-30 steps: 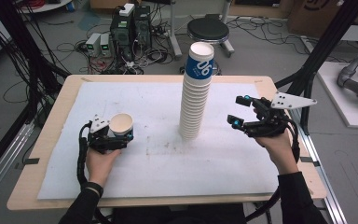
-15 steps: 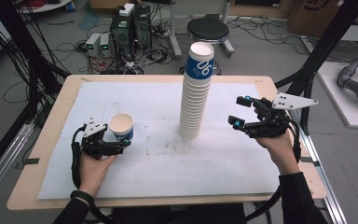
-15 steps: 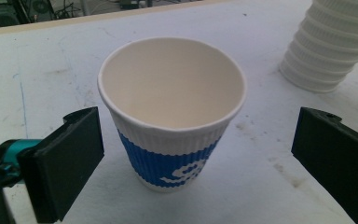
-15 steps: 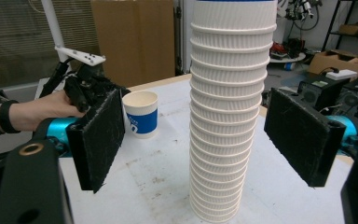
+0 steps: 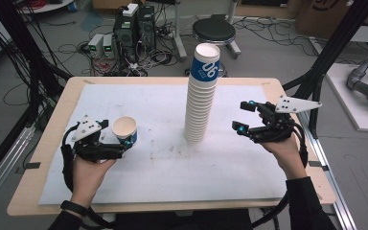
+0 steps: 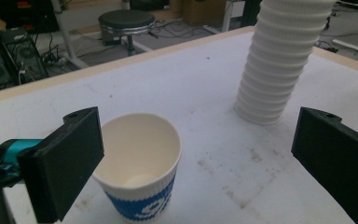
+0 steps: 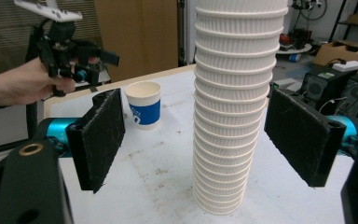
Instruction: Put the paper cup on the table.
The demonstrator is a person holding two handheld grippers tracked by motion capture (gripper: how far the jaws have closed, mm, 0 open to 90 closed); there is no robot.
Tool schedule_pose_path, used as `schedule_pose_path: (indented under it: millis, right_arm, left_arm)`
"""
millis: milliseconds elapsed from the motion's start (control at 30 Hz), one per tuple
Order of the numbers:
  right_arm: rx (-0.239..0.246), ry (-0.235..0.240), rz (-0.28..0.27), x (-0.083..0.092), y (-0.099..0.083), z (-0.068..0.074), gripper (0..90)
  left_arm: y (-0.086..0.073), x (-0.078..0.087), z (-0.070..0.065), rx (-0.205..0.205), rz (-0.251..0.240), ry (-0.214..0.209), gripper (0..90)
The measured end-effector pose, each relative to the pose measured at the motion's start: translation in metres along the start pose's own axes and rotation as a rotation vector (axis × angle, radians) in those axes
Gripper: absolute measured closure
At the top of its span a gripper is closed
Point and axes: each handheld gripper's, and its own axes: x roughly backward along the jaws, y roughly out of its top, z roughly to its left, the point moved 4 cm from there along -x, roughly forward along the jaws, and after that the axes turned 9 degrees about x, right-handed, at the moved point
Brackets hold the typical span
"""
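High view: one single paper cup (image 5: 125, 131) stands upright on the table (image 5: 52, 120), just beside the left gripper (image 5: 112, 146); one tall cup stack (image 5: 200, 96) stands mid-table, with the right gripper (image 5: 242, 117) near it.

Left gripper view: jaws wide, cup between them, apparently untouched.

Right gripper view: jaws wide, flanking the stack without touching.

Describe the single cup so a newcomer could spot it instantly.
Start at the white sheet on the wooden table and find the tall stack of cups near its middle. To the stack's left stands the single paper cup, upright and empty. Its blue printed band and standing alone set it apart.
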Motion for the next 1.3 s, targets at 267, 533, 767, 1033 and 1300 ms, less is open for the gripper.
schedule_pose_path:
  millis: [267, 533, 767, 1033, 1300]
  right_arm:
    - [0.014, 0.021, 0.026, -0.006, -0.001, 0.003, 19.6]
    - [0.021, 0.029, 0.028, -0.007, 0.002, 0.004, 19.2]
    - [0.015, 0.011, 0.032, -0.008, 0.002, 0.002, 19.2]
    - [0.001, -0.003, 0.026, -0.008, 0.002, 0.002, 19.2]
    - [-0.021, -0.014, 0.012, -0.006, 0.003, 0.002, 19.1]
  left_arm:
    - [0.033, -0.003, -0.024, -0.055, -0.006, -0.122, 2.2]
    - [0.063, -0.013, -0.051, -0.114, -0.034, -0.238, 2.2]
    - [0.078, -0.026, -0.066, -0.143, -0.018, -0.308, 2.2]
    - [0.077, -0.035, -0.075, -0.169, -0.022, -0.324, 2.2]
    - [0.075, -0.040, -0.080, -0.171, -0.021, -0.358, 2.2]
